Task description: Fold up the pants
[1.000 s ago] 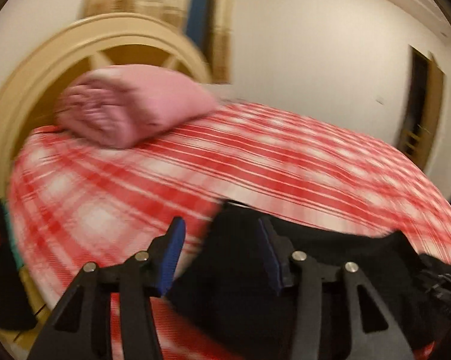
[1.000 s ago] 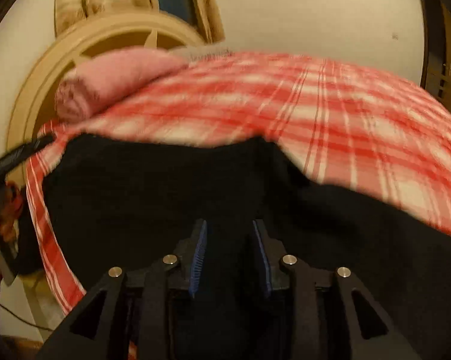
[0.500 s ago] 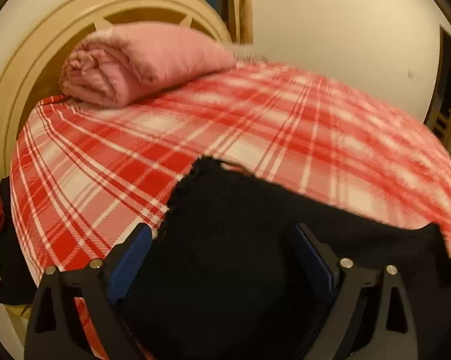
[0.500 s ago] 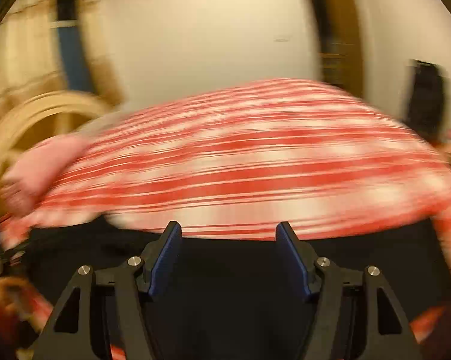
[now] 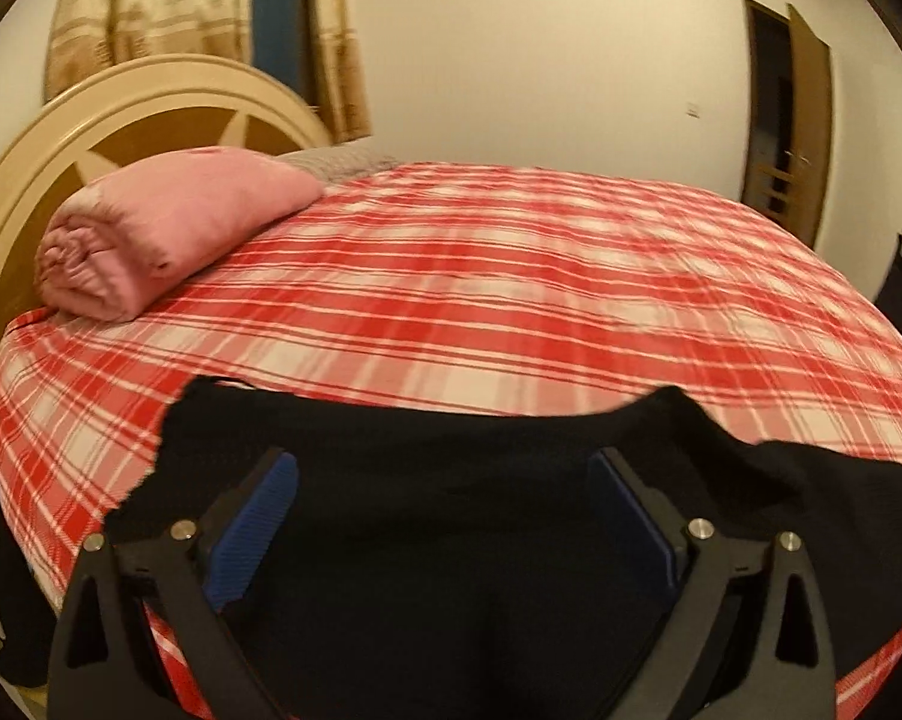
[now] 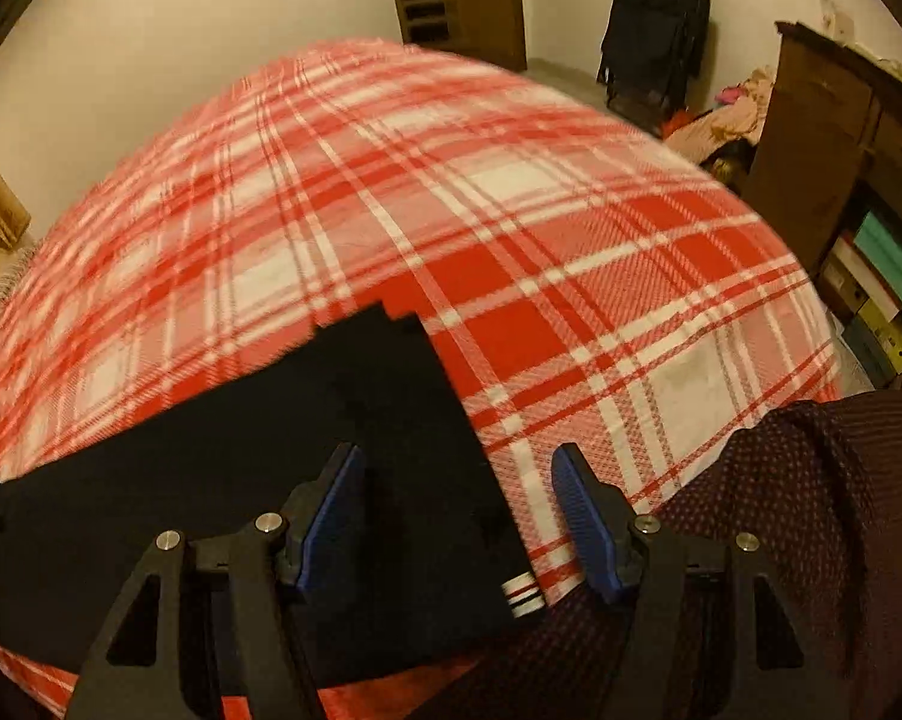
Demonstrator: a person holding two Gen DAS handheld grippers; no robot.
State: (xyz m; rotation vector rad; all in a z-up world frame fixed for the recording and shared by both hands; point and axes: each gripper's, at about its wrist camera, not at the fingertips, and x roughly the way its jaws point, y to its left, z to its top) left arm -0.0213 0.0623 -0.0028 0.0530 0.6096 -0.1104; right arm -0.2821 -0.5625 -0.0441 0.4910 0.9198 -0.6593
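Below my right tool (image 6: 457, 516), its pads released, the pants (image 6: 343, 450) stretch from five toward ten o'clock, hem end nearest it.

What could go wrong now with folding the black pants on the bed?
1. The black pants lie near the bed's near edge, so a tug might slide them off the plaid bedspread.
2. Both the left gripper and the right gripper are open and hold nothing, so the fold could loosen.
3. The stacked leg ends look slightly uneven, so the next fold may come out crooked.
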